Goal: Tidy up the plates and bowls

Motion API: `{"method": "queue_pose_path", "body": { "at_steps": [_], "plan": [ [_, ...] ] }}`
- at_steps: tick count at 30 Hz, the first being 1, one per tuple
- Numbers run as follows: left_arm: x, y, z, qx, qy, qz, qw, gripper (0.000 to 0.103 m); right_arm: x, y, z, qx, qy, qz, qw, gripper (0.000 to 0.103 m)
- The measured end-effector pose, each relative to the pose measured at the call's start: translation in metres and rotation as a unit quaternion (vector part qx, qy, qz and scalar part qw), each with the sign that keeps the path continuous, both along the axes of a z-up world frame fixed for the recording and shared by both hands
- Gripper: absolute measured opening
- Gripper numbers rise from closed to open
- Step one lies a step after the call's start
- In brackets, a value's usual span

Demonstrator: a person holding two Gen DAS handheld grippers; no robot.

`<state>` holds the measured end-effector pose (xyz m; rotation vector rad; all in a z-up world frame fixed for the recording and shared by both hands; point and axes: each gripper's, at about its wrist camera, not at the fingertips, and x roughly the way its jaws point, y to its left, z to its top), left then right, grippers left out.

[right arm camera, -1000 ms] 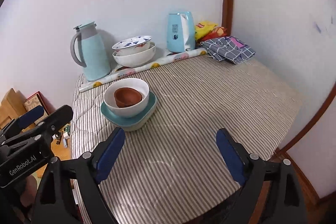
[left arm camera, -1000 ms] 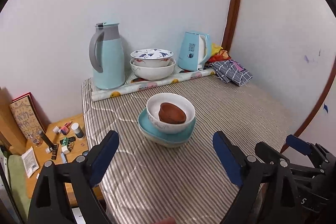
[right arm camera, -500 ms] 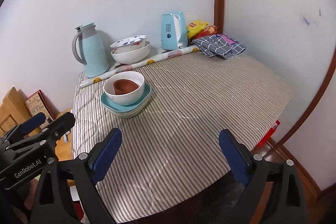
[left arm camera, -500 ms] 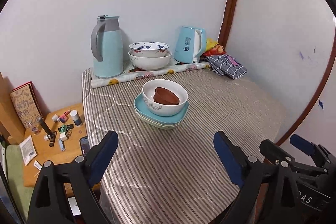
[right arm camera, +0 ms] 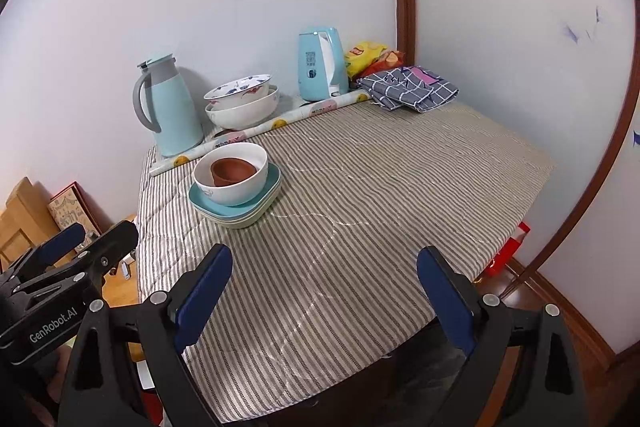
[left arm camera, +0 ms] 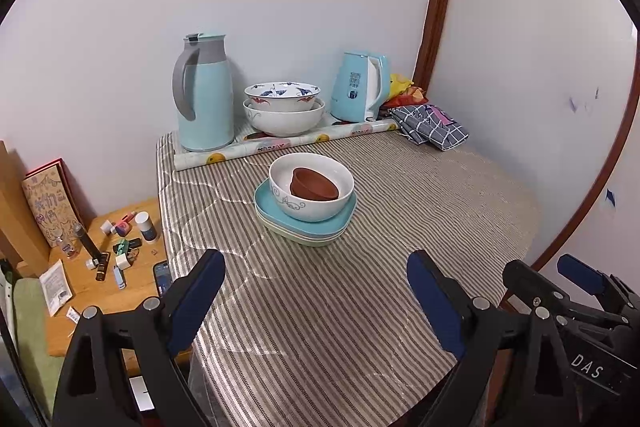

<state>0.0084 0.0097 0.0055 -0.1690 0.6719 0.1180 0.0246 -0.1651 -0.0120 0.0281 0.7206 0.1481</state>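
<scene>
Your stack sits ahead of both tongs, well apart from them: a brown cup (left arm camera: 315, 183) nested in a white bowl (left arm camera: 311, 187), which rests on a pile of teal plates (left arm camera: 304, 223). From your left tongs (left arm camera: 316, 303) the stack lies almost straight ahead, between the two blue pads in line of sight. From your right tongs (right arm camera: 325, 299) it lies ahead and off to the left, so your left hand looks the nearer and better lined up. The plates are squarish with rounded corners, so there is no real long axis to favour; one corner points toward you.

Both tongs stand wide open and hold nothing.

Beyond the stack, against the wall, a second pair of nested bowls (left arm camera: 284, 109) stands between a thermos jug (left arm camera: 205, 93) and a kettle (left arm camera: 362, 87), just behind a rolled sheet (left arm camera: 288, 145). That back row is tight.

The striped surface (left arm camera: 420, 195) is bare to the right of the stack and in front of it, giving you room. Its left edge runs near the stack, dropping to a low cluttered side table (left arm camera: 132, 267), so I would keep any sliding away from that side
</scene>
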Motion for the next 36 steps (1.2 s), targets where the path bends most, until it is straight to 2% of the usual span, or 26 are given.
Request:
{"method": "queue_pose_path", "body": {
  "at_steps": [36],
  "plan": [
    [-0.0056, -0.0005, 0.0012, -0.009, -0.002, -0.005, 0.9999, 0.093, -0.0029, -0.0017, 0.0001, 0.004, -0.002, 0.0, 1.0, 0.093]
  ]
}}
